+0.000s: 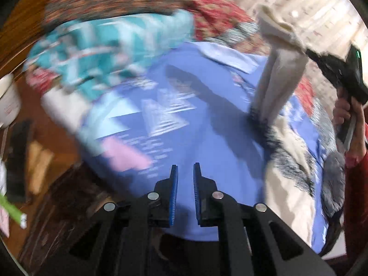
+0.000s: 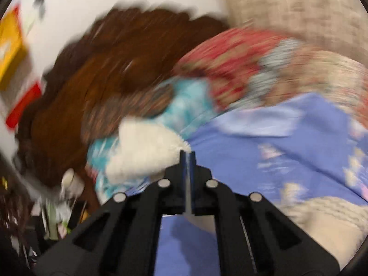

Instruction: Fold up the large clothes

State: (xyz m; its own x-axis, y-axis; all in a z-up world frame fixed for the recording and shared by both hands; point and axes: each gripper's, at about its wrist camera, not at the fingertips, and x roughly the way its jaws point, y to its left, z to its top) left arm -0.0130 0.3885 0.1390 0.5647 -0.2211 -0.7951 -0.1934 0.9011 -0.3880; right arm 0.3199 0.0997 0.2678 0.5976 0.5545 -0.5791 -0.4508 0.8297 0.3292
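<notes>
A cream garment with grey fur trim (image 1: 278, 78) hangs from my right gripper (image 1: 308, 51), lifted above a blue patterned sheet (image 1: 207, 124) on the bed. In the right wrist view my right gripper (image 2: 188, 155) is shut on the cream cloth (image 2: 142, 154), which bunches to the left of the fingers. My left gripper (image 1: 185, 168) is empty with the jaws a small gap apart, low over the blue sheet. Both views are motion-blurred.
A pile of clothes lies at the back: a teal patterned piece (image 1: 103, 53) and a red floral piece (image 1: 211, 16). A dark wooden headboard (image 2: 103, 69) stands behind. A white cup (image 1: 9, 101) sits at the left. A curtain (image 1: 310, 7) hangs at the right.
</notes>
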